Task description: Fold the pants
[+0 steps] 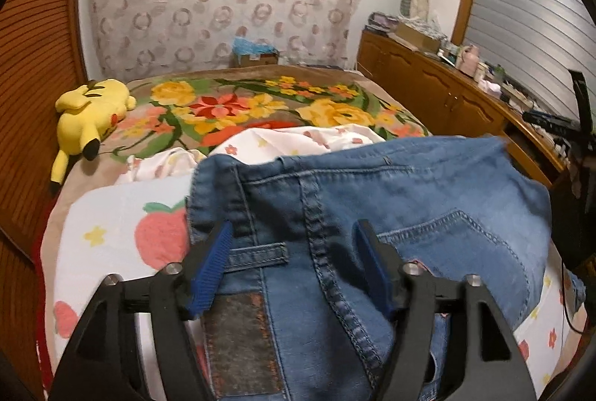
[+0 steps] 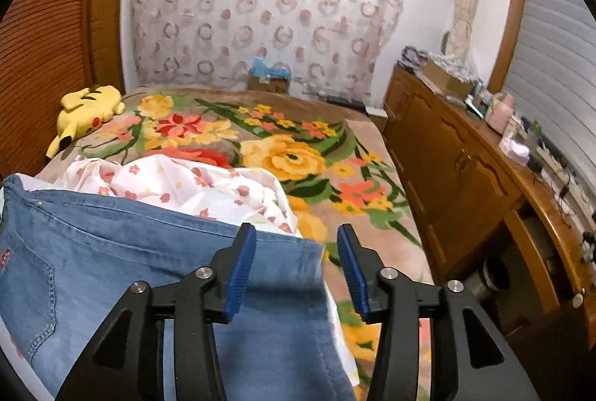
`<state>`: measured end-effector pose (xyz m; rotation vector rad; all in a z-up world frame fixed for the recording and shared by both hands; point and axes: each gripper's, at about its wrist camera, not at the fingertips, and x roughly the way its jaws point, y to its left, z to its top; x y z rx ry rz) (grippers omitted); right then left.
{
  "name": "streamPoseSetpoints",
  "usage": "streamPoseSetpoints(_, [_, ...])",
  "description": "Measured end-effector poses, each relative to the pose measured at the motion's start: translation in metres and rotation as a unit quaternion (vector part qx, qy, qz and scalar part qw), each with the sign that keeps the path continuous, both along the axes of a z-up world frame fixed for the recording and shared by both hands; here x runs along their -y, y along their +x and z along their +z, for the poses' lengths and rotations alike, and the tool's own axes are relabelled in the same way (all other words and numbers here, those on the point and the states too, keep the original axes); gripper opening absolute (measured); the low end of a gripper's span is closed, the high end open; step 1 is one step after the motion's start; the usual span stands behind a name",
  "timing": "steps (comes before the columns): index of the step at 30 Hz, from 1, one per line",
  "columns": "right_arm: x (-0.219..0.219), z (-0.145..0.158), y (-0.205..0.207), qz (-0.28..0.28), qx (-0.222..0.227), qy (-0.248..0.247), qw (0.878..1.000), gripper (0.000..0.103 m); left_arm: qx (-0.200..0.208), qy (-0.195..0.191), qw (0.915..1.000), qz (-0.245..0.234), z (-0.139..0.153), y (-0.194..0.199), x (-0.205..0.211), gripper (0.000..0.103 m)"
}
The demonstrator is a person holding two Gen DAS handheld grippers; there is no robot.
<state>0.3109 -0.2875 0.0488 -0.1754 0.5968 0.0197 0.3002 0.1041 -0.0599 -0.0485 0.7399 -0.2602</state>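
Jeans (image 1: 372, 200) lie across the lower half of both frames on a bed (image 2: 335, 155), their waistband and back pocket toward the left wrist view; the left claw (image 1: 294, 252) stands apart over the belt loop, pads clear of the denim. The right claw (image 2: 296, 263) stands apart too, the denim's edge between its pads (image 2: 240, 274); a yellow plush toy (image 1: 89, 110) rests at centre left.

R gripper (image 2: 296, 269) open over jeans (image 2: 111, 252)
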Motion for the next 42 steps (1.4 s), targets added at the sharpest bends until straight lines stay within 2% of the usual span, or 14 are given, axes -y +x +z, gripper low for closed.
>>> streamPoseSetpoints(2, [0.0, 0.001, 0.0, 0.005, -0.004, 0.012, 1.0, 0.05, -0.004, 0.0, 1.0, -0.005, -0.003, 0.0, 0.002, 0.08])
streamPoseSetpoints(7, [-0.024, 0.006, -0.004, 0.07, -0.006, 0.034, 0.997, 0.05, -0.019, 0.011, 0.9997, -0.009, -0.01, 0.004, 0.005, 0.08])
streamPoseSetpoints(10, [-0.049, 0.006, -0.001, 0.11, -0.007, 0.045, 0.993, 0.05, -0.011, 0.02, 0.9997, 0.003, -0.009, 0.002, 0.003, 0.08])
streamPoseSetpoints(13, [-0.082, 0.002, 0.007, 0.158, -0.016, 0.056, 0.986, 0.05, -0.005, 0.034, 0.9993, 0.017, -0.009, 0.001, -0.003, 0.08])
streamPoseSetpoints(16, [-0.115, -0.004, 0.014, 0.198, -0.023, 0.053, 0.979, 0.05, -0.004, 0.032, 0.9992, 0.022, -0.009, 0.001, -0.009, 0.08])
streamPoseSetpoints(23, [-0.174, -0.025, 0.046, 0.278, -0.06, 0.05, 0.957, 0.057, 0.007, 0.035, 0.9989, 0.029, -0.002, -0.005, -0.018, 0.08])
streamPoseSetpoints(30, [-0.191, -0.044, 0.101, 0.313, -0.122, 0.035, 0.941, 0.057, 0.008, 0.032, 0.9991, 0.026, -0.002, -0.006, -0.019, 0.08])
streamPoseSetpoints(34, [-0.195, -0.047, 0.121, 0.314, -0.141, 0.029, 0.938, 0.057, 0.005, 0.034, 0.9991, 0.025, -0.003, -0.007, -0.018, 0.08])
streamPoseSetpoints(39, [-0.21, -0.052, 0.129, 0.312, -0.159, 0.012, 0.937, 0.057, 0.003, 0.034, 0.999, 0.03, -0.004, -0.006, -0.02, 0.08])
streamPoseSetpoints(42, [-0.215, -0.055, 0.125, 0.313, -0.158, -0.002, 0.936, 0.049, 0.002, 0.032, 0.9988, 0.036, -0.005, -0.005, -0.023, 0.08])
